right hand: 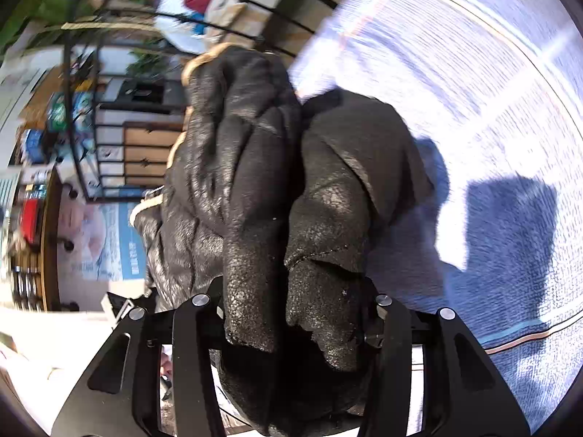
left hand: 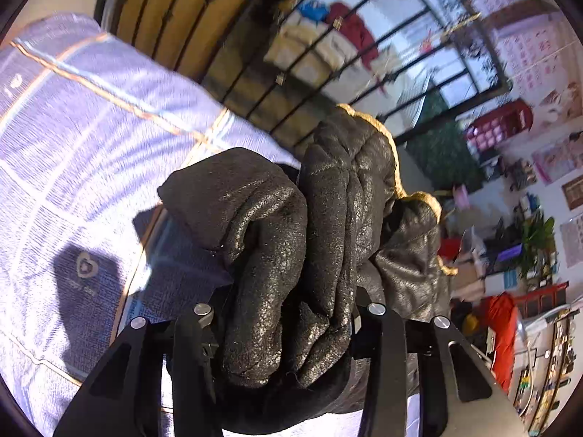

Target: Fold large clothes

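Between the black jaws of the left tool (left hand: 288,331) sits a thick bunch of a black jacket (left hand: 291,240), and the jaws press on it from both sides, so this tool is gripping the garment. At the right tool (right hand: 291,320) it is the same: two rolled folds of the same black jacket (right hand: 277,189) fill the gap and the jaws clamp them. The material looks like grained leather with a shine, and it has a tan fleece trim (left hand: 386,134) along one edge, also visible in the right view (right hand: 204,58). The jacket rises from both tools in heavy wrinkles, lifted above a pale blue checked cloth (left hand: 83,138) with thin orange and blue lines, on which dark shadows fall. I cannot tell if this cloth covers a bed or a worktop. Farther away stands a black metal railing (left hand: 364,47), and behind it lie red, cream and blue clothes (left hand: 339,32). The background is blurred, with posters and shelves of small goods.
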Tool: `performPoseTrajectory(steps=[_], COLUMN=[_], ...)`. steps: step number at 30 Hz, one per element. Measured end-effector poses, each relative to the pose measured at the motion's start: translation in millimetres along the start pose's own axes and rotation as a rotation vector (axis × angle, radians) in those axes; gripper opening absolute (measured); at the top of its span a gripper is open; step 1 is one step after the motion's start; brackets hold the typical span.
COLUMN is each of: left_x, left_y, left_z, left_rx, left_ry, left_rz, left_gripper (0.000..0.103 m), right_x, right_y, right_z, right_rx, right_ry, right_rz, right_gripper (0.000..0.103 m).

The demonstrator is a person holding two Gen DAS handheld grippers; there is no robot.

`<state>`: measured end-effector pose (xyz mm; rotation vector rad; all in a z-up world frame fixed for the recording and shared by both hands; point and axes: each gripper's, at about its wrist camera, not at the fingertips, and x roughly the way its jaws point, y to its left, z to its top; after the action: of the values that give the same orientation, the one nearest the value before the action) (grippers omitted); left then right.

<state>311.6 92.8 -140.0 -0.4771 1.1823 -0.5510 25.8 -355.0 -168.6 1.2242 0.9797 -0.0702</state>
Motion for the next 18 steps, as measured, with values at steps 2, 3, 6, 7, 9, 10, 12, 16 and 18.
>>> performPoseTrajectory(steps=[2,3,6,7,9,10,12,16,18], left_x=[-33,-50,-117,-142,-195,-224,-278,-361,-387], left_y=[-7,-7,4,13,33,44,63,103,126], left_z=[-1,-2,-5,-8,-17,-26,-46,-91,-114], left_rx=[0.001,0.000,-0.040,-0.066,-0.110,-0.128,-0.145,-0.202,-0.255], left_ry=[-0.081,-0.115,-0.242,-0.287,-0.376,-0.424,-0.511,-0.654,-0.701], left_rz=[0.000,0.002,0.018,0.020,0.045,0.064,0.123,0.244,0.304], left_gripper=[0.039,0.039,0.038,0.038,0.038,0.038,0.038,0.038,0.038], right_x=[-1,0,14,23,47,60,100,178,219], right_y=[27,44,99,124,172,194,254,361,408], right_z=[2,1,6,6,4,2,-7,-40,-67], right_rx=[-0.056,-0.085,-0.183,-0.238,-0.328,-0.366,-0.487,-0.695,-0.789], right_ry=[0.004,0.011,0.041,0.062,0.113,0.140,0.210,0.349,0.422], right_rz=[0.023,0.041,0.098,0.122,0.169,0.190,0.232,0.302,0.327], right_gripper=[0.045,0.045,0.045,0.045,0.045,0.045,0.045,0.045,0.045])
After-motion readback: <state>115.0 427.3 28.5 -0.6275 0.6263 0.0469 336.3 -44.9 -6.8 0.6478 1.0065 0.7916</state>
